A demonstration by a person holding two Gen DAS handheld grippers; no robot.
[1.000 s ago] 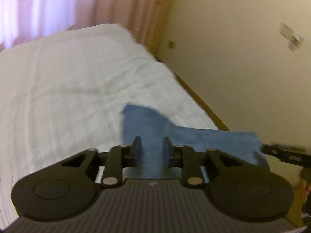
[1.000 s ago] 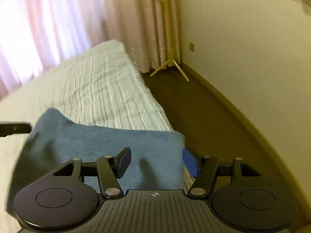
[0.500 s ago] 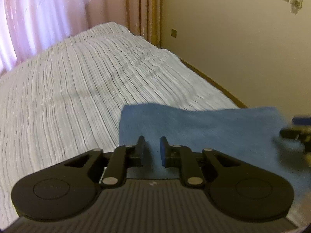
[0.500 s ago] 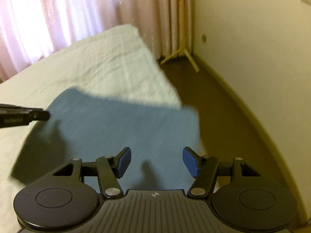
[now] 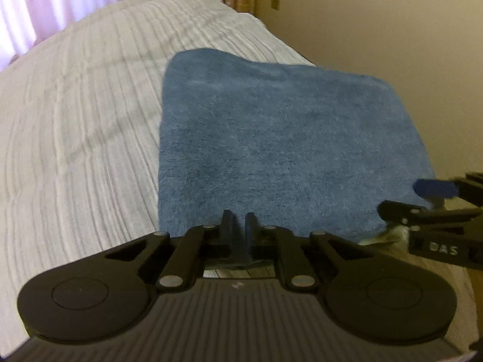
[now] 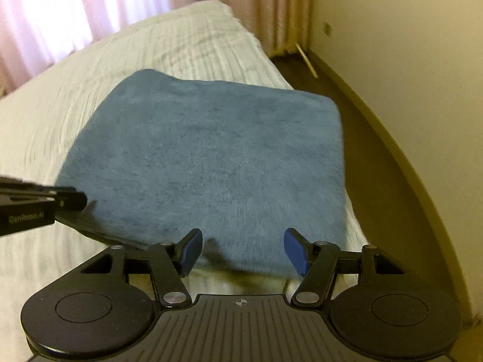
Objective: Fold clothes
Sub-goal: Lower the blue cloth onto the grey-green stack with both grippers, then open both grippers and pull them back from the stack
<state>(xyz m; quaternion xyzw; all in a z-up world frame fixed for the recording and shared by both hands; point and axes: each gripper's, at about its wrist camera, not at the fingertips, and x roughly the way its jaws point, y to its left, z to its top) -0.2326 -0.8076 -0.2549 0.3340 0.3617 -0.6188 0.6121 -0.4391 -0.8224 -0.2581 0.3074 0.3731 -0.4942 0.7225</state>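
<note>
Blue towel lies flat at bed corner. Your left gripper narrowing on near hem, pinching it for fold. Right gripper spread wide, empty, poised at hem.

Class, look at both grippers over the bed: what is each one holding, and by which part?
The left gripper, jaws closing, has the blue towel's near edge between them. The right gripper is open above the near edge, holding nothing.

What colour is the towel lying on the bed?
Blue, a plain dusty shade with no pattern. The towel shows best in the left wrist view.
</note>
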